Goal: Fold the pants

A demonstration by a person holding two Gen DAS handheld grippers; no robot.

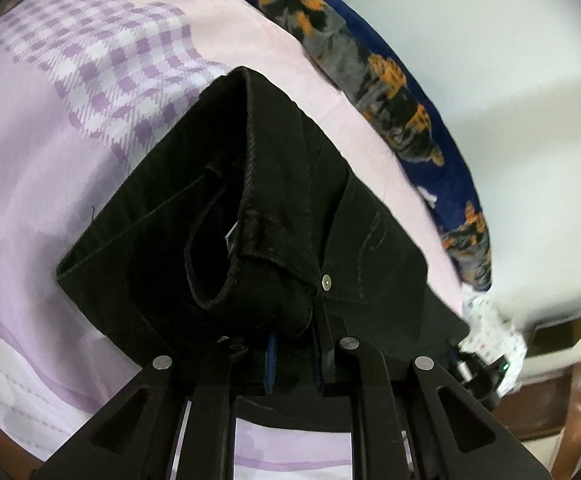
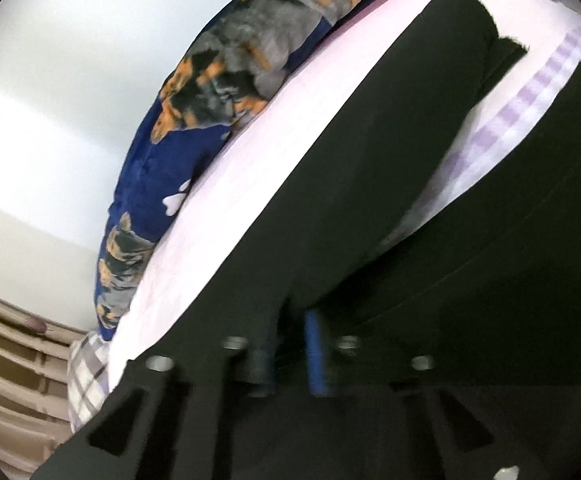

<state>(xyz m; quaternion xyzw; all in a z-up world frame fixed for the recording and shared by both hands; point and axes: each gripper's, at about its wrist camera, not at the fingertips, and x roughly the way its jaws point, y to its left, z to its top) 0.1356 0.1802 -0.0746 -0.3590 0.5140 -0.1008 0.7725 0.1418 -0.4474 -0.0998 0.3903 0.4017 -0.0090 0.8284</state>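
Up close, the left gripper [image 1: 294, 354] is clamped on the waistband of the black pants [image 1: 258, 216], near a metal rivet [image 1: 325, 281]. Likewise the right gripper [image 2: 290, 356] pinches the dark cloth of the pants [image 2: 370, 184]. Beyond both, the pants lie on a pink and lilac checked bedsheet [image 1: 102, 64]. Farther back, a blue dog-print blanket [image 1: 370, 72] runs along the bed's far edge by a pale wall [image 1: 490, 40].

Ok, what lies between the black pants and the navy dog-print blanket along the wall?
Only a bare strip of pale pink bedsheet separates the black pants from the navy dog-print blanket; both wrist views show it.
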